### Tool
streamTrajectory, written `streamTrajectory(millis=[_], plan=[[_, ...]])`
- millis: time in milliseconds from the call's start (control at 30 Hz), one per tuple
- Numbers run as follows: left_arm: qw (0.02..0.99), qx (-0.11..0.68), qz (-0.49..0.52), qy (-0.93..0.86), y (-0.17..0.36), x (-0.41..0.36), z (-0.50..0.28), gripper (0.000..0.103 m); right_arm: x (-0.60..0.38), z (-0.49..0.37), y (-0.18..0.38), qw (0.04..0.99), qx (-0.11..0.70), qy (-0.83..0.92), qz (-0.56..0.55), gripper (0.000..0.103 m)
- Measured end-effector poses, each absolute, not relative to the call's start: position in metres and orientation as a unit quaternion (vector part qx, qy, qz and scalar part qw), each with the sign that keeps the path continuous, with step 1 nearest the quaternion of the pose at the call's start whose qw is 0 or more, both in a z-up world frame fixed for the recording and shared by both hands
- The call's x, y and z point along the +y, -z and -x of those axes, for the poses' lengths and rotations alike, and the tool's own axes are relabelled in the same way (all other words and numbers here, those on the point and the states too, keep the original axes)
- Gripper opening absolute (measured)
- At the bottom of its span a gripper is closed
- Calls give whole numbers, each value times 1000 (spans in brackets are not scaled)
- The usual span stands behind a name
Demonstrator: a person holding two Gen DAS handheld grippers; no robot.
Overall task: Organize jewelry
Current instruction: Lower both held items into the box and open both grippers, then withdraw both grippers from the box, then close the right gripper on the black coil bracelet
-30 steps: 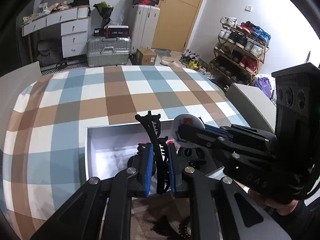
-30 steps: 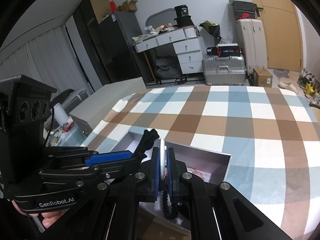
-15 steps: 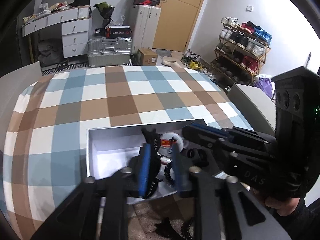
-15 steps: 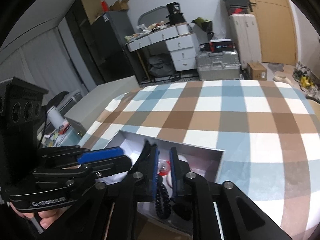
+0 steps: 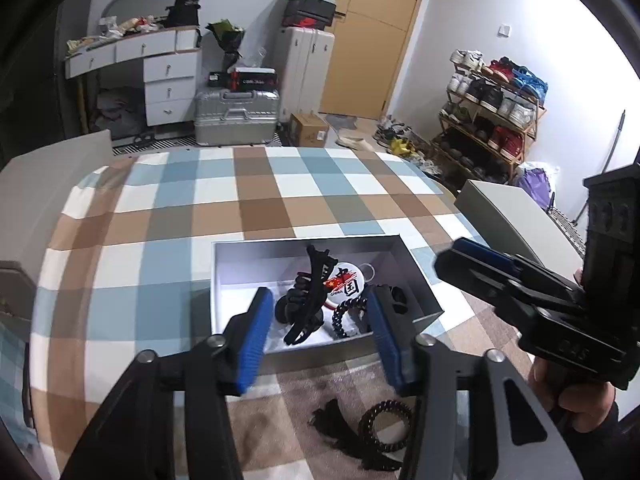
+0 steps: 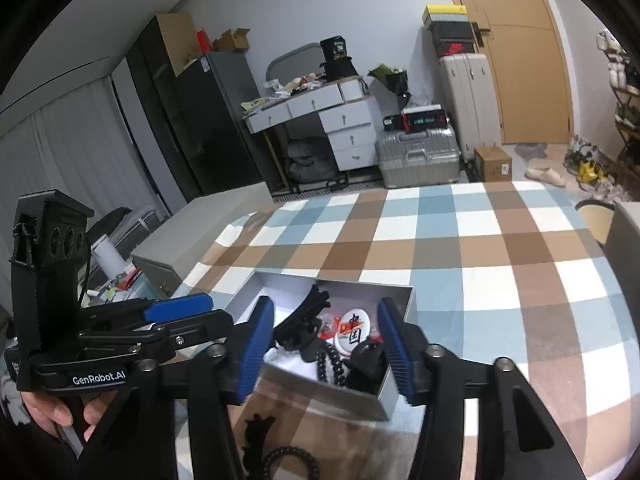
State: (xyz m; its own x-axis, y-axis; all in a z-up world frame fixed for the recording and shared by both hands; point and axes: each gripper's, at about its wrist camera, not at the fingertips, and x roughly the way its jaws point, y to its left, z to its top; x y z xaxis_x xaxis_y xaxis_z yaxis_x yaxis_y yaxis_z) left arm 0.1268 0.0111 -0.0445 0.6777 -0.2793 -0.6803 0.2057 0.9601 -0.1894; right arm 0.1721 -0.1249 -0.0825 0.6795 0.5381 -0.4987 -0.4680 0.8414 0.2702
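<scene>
Checked cloth covers the counter (image 5: pixel 160 216) where the grey box (image 5: pixel 424 280) holds a black hair claw (image 5: pixel 308 300) and badge (image 5: pixel 348 284). Both my left hand-held gripper (image 5: pixel 316 340) and right hand-held gripper (image 6: pixel 326 344) are opening, empty. Only the left view shows the shoe rack (image 5: pixel 492 116); only the right, the fridge (image 6: pixel 208 120).

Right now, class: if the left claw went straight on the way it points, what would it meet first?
Probably the black hair clip lying in the white box, framed between the opening left claw; depth is uncertain.
</scene>
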Motion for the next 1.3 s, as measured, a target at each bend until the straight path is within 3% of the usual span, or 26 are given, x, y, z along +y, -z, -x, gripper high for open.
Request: streamTrajectory(millis=[67,267,333,600,700,833,1300], plan=[[919,370,53,126,42,14,-122,61,-126,-164,79,916,285,-276,-55,63],[928,352,55,111,37,17,-110,68,-131,-142,69,922,271,-270,-50,71],[932,343,56,103,35,18,-105,79,-132,-137,68,923,269,-269,-51,75],[942,319,60,88,33,21,-86,84,-136,-114,71,923,272,-269,-51,82],[952,292,74,53,31,26,-73,102,-134,-106,76,923,276,-267,-44,84],[959,270,72,37,33,28,-61,102,-129,-96,86,921,284,-265,-27,85],[933,349,83,27,91,32,-45,102,-114,-106,153,892,377,-247,17,84]])
